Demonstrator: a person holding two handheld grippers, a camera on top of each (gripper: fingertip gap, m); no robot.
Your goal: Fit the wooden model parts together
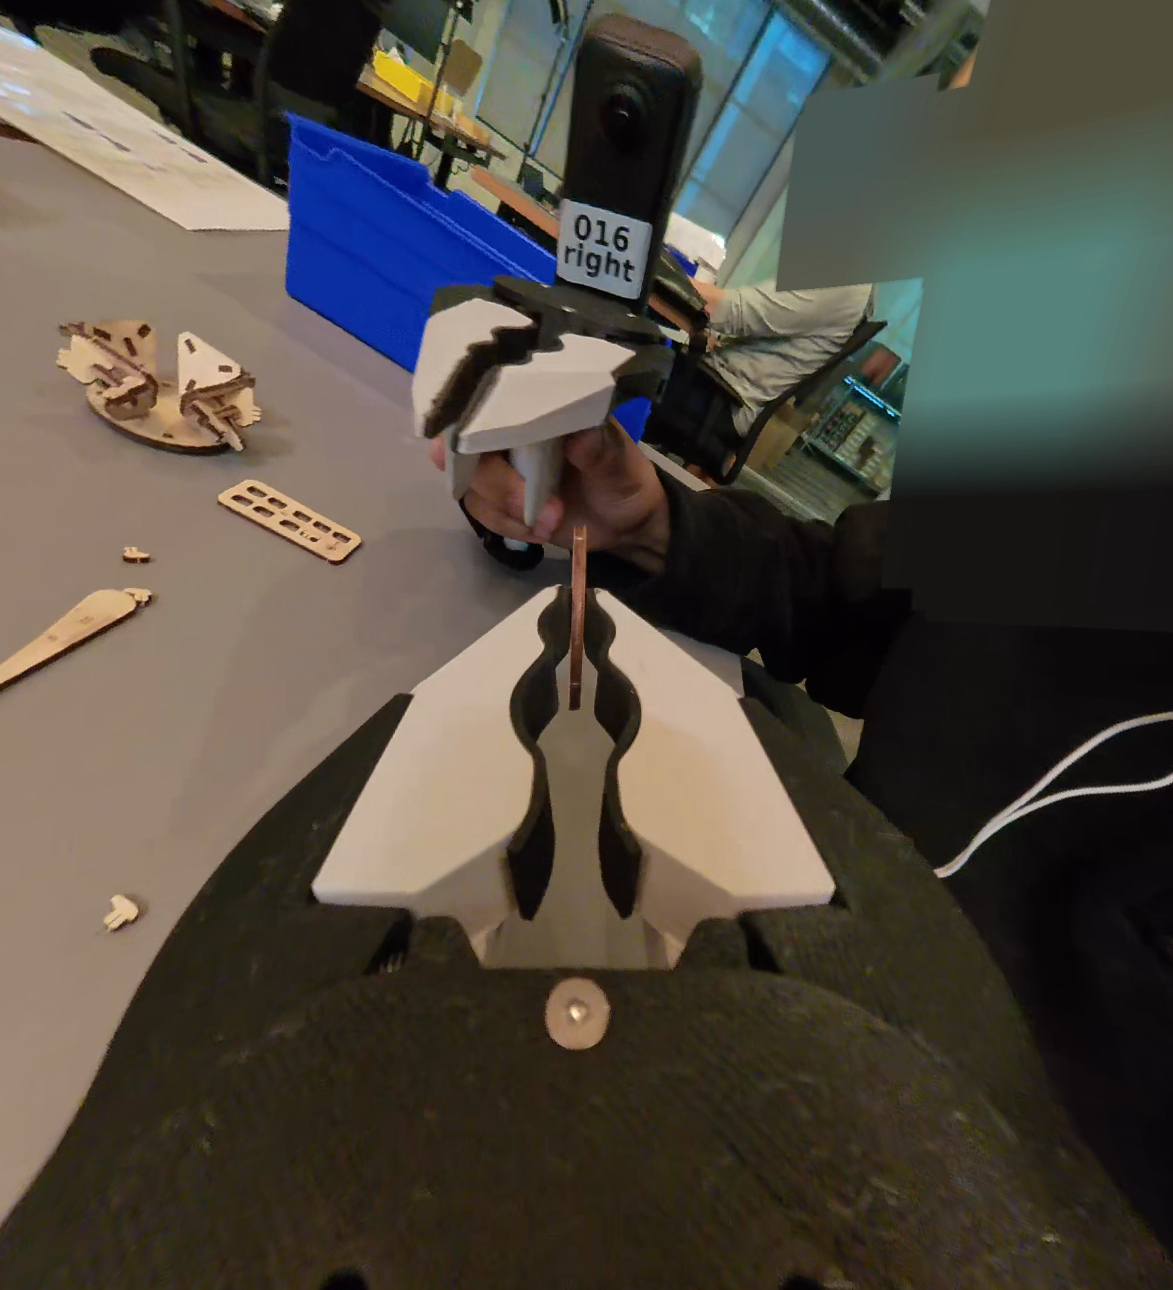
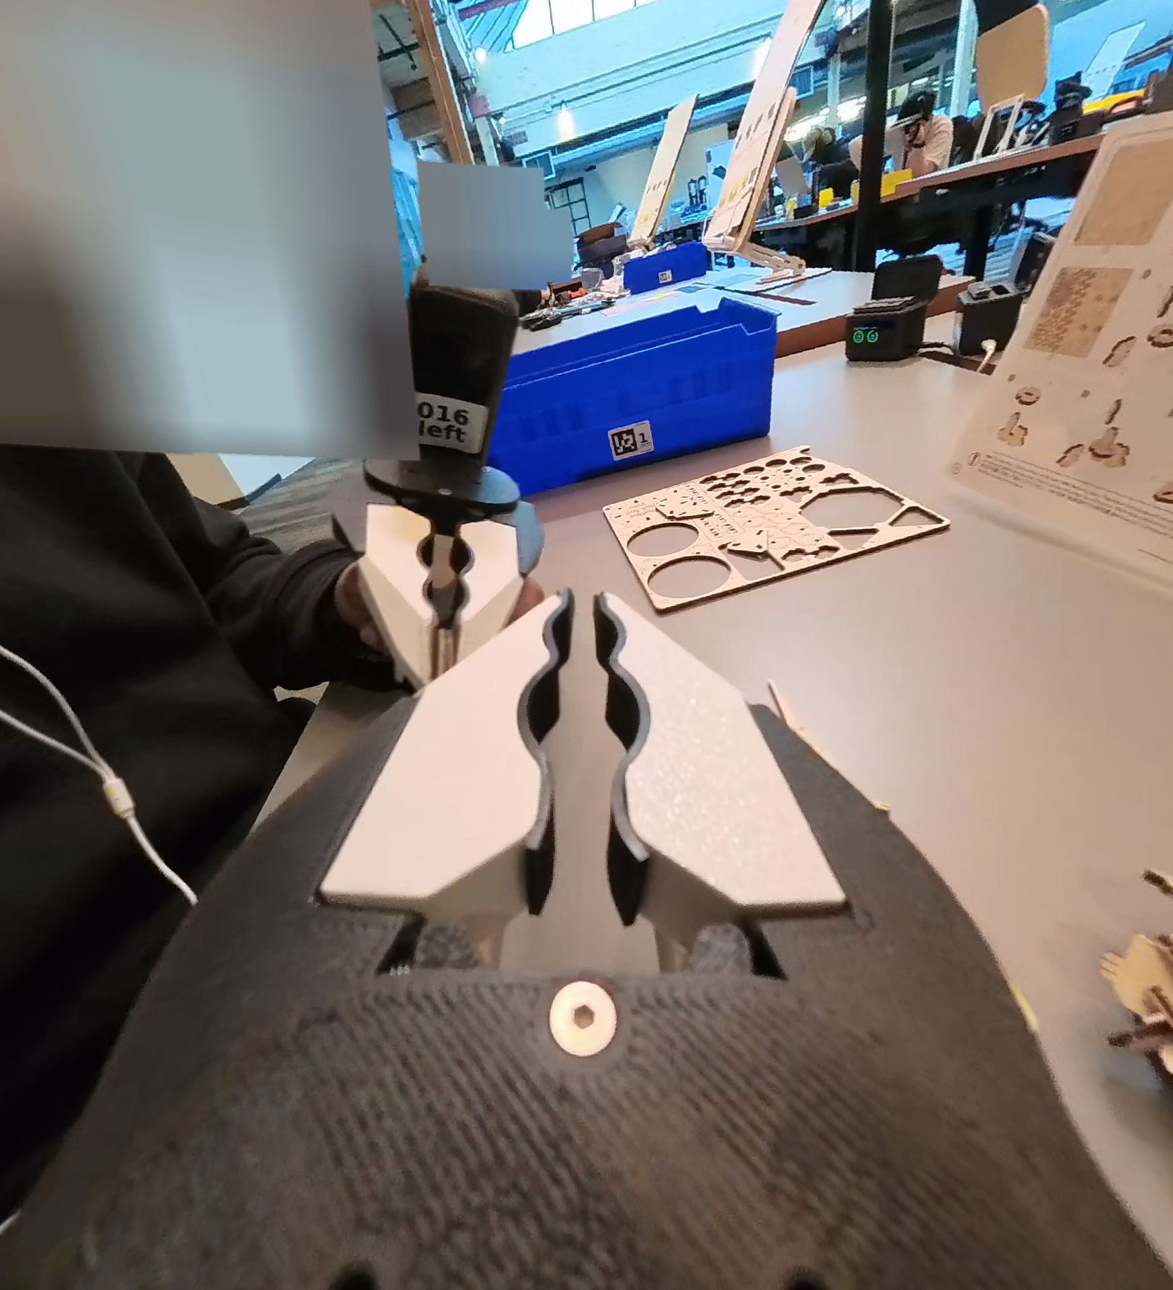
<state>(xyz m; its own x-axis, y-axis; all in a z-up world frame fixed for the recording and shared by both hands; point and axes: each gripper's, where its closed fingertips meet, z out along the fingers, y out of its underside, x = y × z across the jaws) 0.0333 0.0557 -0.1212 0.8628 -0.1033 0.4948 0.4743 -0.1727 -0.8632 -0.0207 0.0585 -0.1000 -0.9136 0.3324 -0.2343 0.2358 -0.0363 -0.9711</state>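
I held a thin flat brown wooden piece [image 1: 577,614] edge-on between the black wavy pads of my left gripper [image 1: 577,593], both pads pressed against its faces near the tips; its far end stuck out past the fingertips toward my right hand [image 1: 591,488]. From the right wrist view the same piece [image 2: 445,646] showed as a narrow sliver clamped in the left gripper [image 2: 445,642], which pointed at the camera from just beside my right fingers.

My right gripper [image 2: 584,600] stood slightly parted, a narrow slit of grey table showing between its tips and nothing in it. In the left wrist view that gripper [image 1: 451,419] hung above the table [image 1: 151,698], tilted downward.

On the grey table to the left of the held piece lay a small slotted rectangular plywood strip [image 1: 289,520], a long tapered wooden blade [image 1: 39,646] and a few tiny wooden bits [image 1: 121,912]. Farther off sat a partly built plywood model on a round base [image 1: 158,384]. A blue plastic bin [image 2: 639,398] stood behind, and before it lay a flat laser-cut plywood sheet with holes punched out [image 2: 772,523]. A printed instruction sheet [image 2: 1114,335] lay at the right, near the far table edge.
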